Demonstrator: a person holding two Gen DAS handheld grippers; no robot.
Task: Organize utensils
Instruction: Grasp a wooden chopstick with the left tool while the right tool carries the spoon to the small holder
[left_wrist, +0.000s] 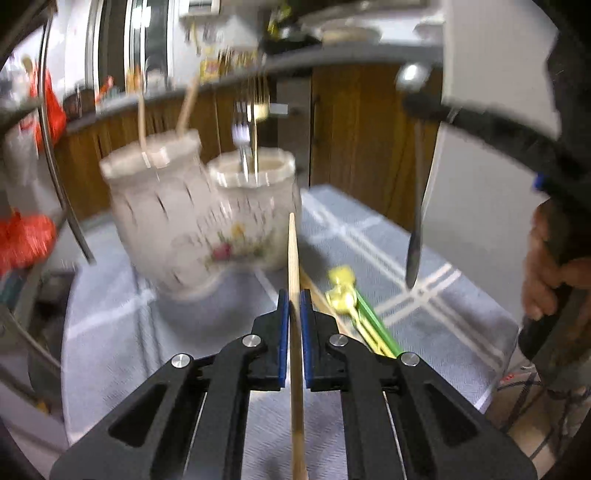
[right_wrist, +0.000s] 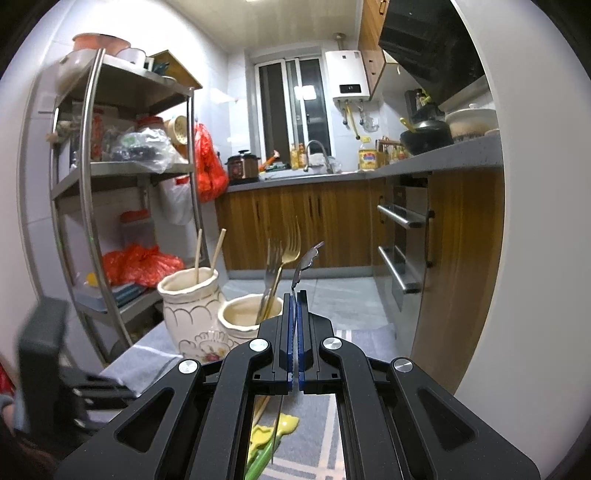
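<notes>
My left gripper (left_wrist: 294, 302) is shut on a wooden chopstick (left_wrist: 293, 258) that points toward two white floral ceramic jars. The taller jar (left_wrist: 155, 206) holds two wooden chopsticks; the shorter jar (left_wrist: 255, 206) holds forks (left_wrist: 242, 144). My right gripper (right_wrist: 294, 302) is shut on a silver spoon (right_wrist: 304, 262), held upright above the table, right of the shorter jar (right_wrist: 240, 321). In the left wrist view that spoon (left_wrist: 415, 236) hangs at upper right. Green and yellow utensils (left_wrist: 351, 302) lie on the grey cloth.
The table carries a grey checked cloth (left_wrist: 388, 236). A metal shelf rack (right_wrist: 92, 184) with red bags stands at the left. Wooden kitchen cabinets (right_wrist: 295, 218) and an oven (right_wrist: 402, 251) lie beyond. The person's hand (left_wrist: 546, 280) is at the right edge.
</notes>
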